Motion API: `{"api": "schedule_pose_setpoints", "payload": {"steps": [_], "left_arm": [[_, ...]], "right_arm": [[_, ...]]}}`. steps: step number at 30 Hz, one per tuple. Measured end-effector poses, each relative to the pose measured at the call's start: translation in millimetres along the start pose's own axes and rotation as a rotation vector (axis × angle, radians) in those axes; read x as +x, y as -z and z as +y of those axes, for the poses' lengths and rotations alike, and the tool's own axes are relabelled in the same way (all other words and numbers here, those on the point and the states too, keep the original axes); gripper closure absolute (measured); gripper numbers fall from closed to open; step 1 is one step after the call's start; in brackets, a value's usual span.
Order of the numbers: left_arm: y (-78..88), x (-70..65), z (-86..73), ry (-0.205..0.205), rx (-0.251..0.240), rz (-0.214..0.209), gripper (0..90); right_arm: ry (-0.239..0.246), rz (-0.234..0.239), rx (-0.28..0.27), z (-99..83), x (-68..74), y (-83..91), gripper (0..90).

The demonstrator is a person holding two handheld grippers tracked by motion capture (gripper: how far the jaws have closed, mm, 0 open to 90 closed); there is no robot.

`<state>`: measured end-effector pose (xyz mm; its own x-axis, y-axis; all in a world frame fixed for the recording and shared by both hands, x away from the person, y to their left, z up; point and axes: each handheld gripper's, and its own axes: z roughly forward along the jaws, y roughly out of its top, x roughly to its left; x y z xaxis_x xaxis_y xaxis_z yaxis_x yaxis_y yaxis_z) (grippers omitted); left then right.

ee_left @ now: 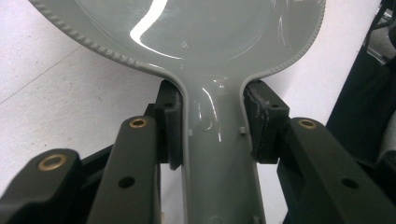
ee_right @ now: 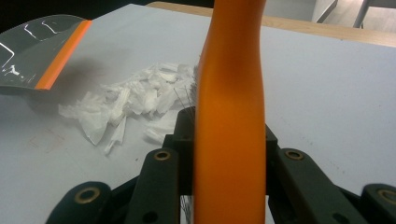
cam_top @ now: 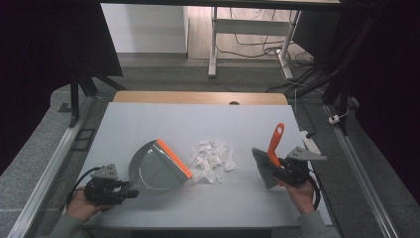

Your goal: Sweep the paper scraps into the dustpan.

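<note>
Dustpan (cam_top: pixel 157 168), grey with an orange lip, sits on the white table cover (cam_top: pixel 148 119) at the person's left, its orange edge turned toward the paper scraps (cam_top: pixel 212 159) and lying just beside the near end of that pile. Left gripper (cam_top: pixel 130 191) grips the dustpan's handle: in the left gripper view the grey handle (ee_left: pixel 219 154) runs up between the two black jaws, and both pads (ee_left: pixel 172 126) press flat against its sides, so the jaws are closed as far as the handle allows. Pan bowl (ee_left: pixel 196 28) spreads wide beyond the jaws, glossy, with a ribbed rim. Brush (cam_top: pixel 270 161) is at the person's right, orange handle pointing up and away, grey bristles (cam_top: pixel 262 167) angled down toward the table on the side facing the scraps. Right gripper (cam_top: pixel 280 167) holds the brush low on its handle; in the right gripper view the orange handle (ee_right: pixel 231 107) stands upright between the jaws, clamped on both sides. Scraps, white and shredded, lie in a loose heap between pan and brush; from the right gripper view the heap (ee_right: pixel 130 105) lies ahead and left of the handle, with the dustpan's orange lip (ee_right: pixel 63 53) farther left. Bristles stand near the pile; whether they touch it cannot be told. Wooden table edge (cam_top: pixel 198 97) shows beyond the cover.
</note>
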<state>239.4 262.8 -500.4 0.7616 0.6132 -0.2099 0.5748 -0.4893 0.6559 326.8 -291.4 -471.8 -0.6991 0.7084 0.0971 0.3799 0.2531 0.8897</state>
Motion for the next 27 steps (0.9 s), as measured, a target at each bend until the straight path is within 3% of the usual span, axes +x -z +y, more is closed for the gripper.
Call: {"api": "schedule_pose_setpoints", "payload": {"steps": [5,21,27], "left_arm": [[-1.3,-2.6,1.8,-0.009,0.001,-0.028,61.0],[-9.2,-10.0,-0.6,-0.033,0.050,-0.063,61.0],[-11.4,-14.9,-0.2,-0.049,0.061,-0.077,61.0]], "right_arm": [[0.002,-0.002,-0.001,5.5,2.0,-8.4,71.1],[0.010,-0.006,0.014,21.1,12.5,-40.6,71.1],[0.008,-0.027,0.020,26.7,13.6,-50.2,71.1]]}}
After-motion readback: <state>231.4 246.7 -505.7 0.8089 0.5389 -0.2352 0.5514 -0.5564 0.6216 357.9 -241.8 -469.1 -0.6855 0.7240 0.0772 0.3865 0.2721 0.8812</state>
